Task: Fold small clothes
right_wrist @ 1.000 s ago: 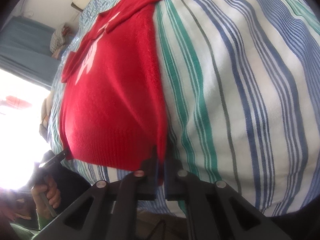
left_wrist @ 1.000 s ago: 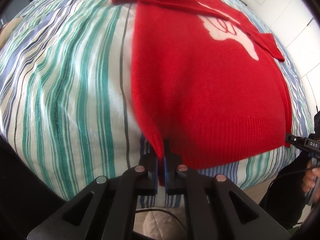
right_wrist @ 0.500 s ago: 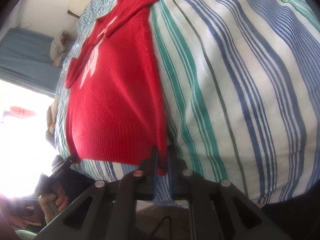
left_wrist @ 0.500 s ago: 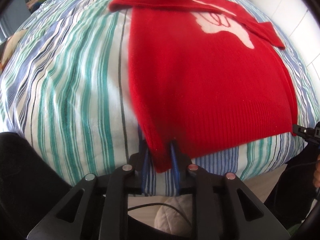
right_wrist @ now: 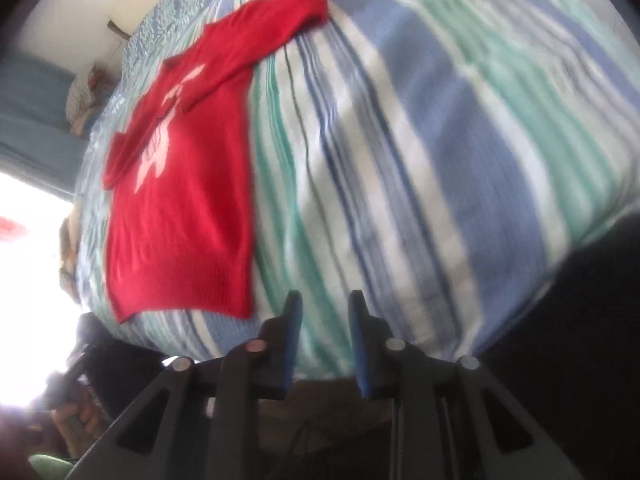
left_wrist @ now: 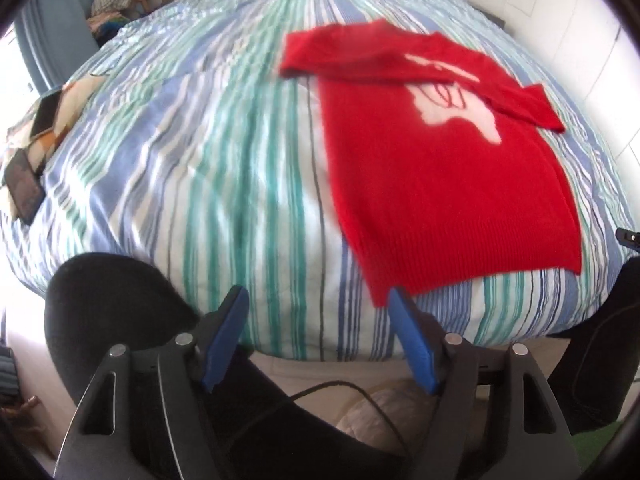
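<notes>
Sweater (left_wrist: 448, 184) is the thing to fold, and no claw has it right now. The left claw (left_wrist: 316, 312) is spread wide and its jaws are opening more. Nothing is between them, only striped cover. One blue pad (left_wrist: 408, 336) sits just beside the near corner of the hem, and I cannot tell if it brushes the knit. The right claw (right_wrist: 323, 312) is open a little and its jaws are opening too. Nothing is between them. The sweater's other near corner lies off to the side of it, close but apart.

Out from the claws, the sweater lies flat on the bed (left_wrist: 200, 184), red with a white picture on the chest. The hem is at the near edge of the bed. The body looks smooth and straight. Both sleeves are laid across the top part, one sleeve (left_wrist: 360, 56) crossing over the chest and the other sleeve (left_wrist: 528, 108) poking out on the far side. So I think the sleeves are folded in and the body has been pulled neat.

What is left, I think, is the big fold: bring the hem up to the neck, maybe once more after that, to make a small bundle. Then any other clothes. A pile (left_wrist: 116, 0) lies far off past the bed, too blurry to name
</notes>
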`<state>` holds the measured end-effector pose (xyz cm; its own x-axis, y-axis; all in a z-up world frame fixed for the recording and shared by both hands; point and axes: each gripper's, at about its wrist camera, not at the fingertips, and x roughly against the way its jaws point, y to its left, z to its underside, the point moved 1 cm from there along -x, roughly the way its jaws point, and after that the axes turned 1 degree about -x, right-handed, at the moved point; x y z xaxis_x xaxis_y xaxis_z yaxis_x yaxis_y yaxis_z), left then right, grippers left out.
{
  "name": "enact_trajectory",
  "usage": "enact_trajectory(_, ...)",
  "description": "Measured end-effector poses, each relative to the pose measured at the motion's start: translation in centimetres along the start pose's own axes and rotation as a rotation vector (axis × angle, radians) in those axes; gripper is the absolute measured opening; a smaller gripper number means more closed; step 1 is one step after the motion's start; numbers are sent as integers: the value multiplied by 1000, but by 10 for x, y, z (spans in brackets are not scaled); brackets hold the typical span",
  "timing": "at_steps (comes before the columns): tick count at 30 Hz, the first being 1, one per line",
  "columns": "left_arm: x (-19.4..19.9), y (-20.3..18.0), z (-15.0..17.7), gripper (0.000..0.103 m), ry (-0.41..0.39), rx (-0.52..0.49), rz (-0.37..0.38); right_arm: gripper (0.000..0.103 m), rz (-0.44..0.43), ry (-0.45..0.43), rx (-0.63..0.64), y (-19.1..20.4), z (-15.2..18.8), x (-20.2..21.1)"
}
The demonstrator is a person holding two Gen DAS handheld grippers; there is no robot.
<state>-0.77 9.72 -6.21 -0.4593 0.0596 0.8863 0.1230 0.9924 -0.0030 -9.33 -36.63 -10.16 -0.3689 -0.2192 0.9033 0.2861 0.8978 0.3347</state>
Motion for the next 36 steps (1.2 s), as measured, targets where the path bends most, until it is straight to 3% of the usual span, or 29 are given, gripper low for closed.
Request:
enact_trajectory(3,9,11,-19,77,-81,83,22,43,206,-216,229,27,-44,34)
enact_trajectory(5,9,9,-26,77,-94,118,34,45,189,-323,389,59,-70,37)
enact_trajectory(7,8,0,-33,77,-105,141,54,45,120,-366,546,95,-91,22)
enact_trajectory(11,9,-8,-34,77,-106,138,48,45,-2,-305,835,161,-122,-43)
enact_trajectory(14,6,0,-27,77,-90,146,-16,45,30,-220,984,188,-131,-103)
enact_trajectory(16,1,10,-21,77,-64,174,-33,44,70,-185,1011,191,-140,-138)
enact_trajectory(17,-1,15,-17,77,-50,190,-38,43,70,-180,994,188,-146,-149)
enact_trajectory(19,-6,24,-11,77,-26,215,-49,13,24,-218,894,176,-161,-145)
enact_trajectory(20,-8,27,-9,77,-17,223,-54,7,14,-245,827,167,-169,-136)
enact_trajectory(25,-14,26,-9,77,4,221,-54,7,-45,-459,452,68,-205,-42)
enact_trajectory(29,-13,10,-22,77,-17,180,-40,7,28,-584,116,-54,-219,21)
enact_trajectory(32,-12,-8,-32,77,-25,147,-20,7,92,-571,-53,-130,-208,29)
enact_trajectory(36,-8,-32,-41,77,-25,94,-5,7,50,-523,-272,-188,-190,12)
